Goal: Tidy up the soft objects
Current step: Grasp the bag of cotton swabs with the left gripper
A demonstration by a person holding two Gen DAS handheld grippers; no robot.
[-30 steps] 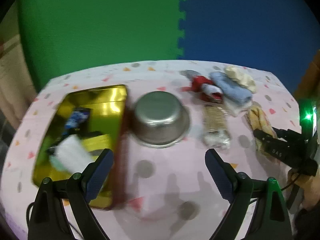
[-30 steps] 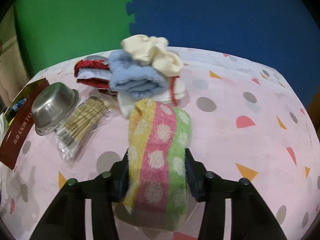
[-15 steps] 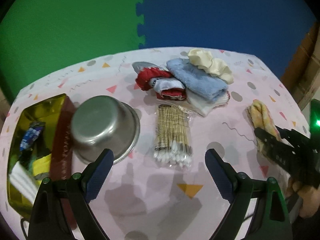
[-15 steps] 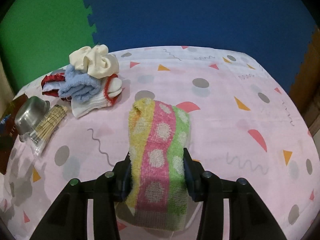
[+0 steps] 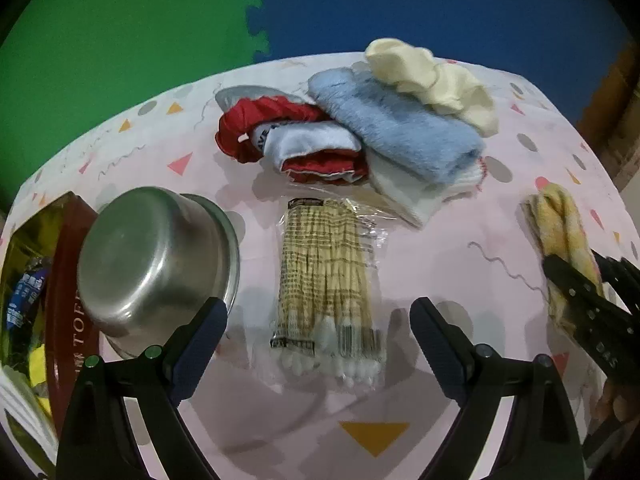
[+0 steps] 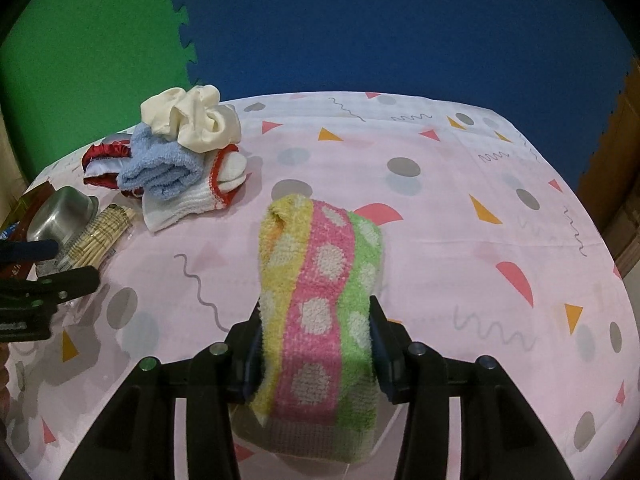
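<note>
On the pink patterned table (image 6: 460, 208) most of the sorting looks undone. My right tongs (image 6: 316, 344) pinch the striped dotted towel (image 6: 320, 264), which is folded over and lifted clear of the cloth; I judge it is the one soft item in transit. My left tongs (image 5: 318, 332) stand spread wide with nothing between them, over the packet of cotton swabs (image 5: 328, 280). Soft pile untouched at the far side: cream cloth (image 5: 428, 80) on top of the blue towel (image 5: 400, 132), with the red-and-white cloth (image 5: 296, 140) beside it and a white red-trimmed cloth (image 6: 192, 200) underneath. Steel bowl (image 5: 156, 260) sits tilted against the gold tin (image 5: 64, 320) at left. Tin holds a few items; I cannot tell which are soft.
</note>
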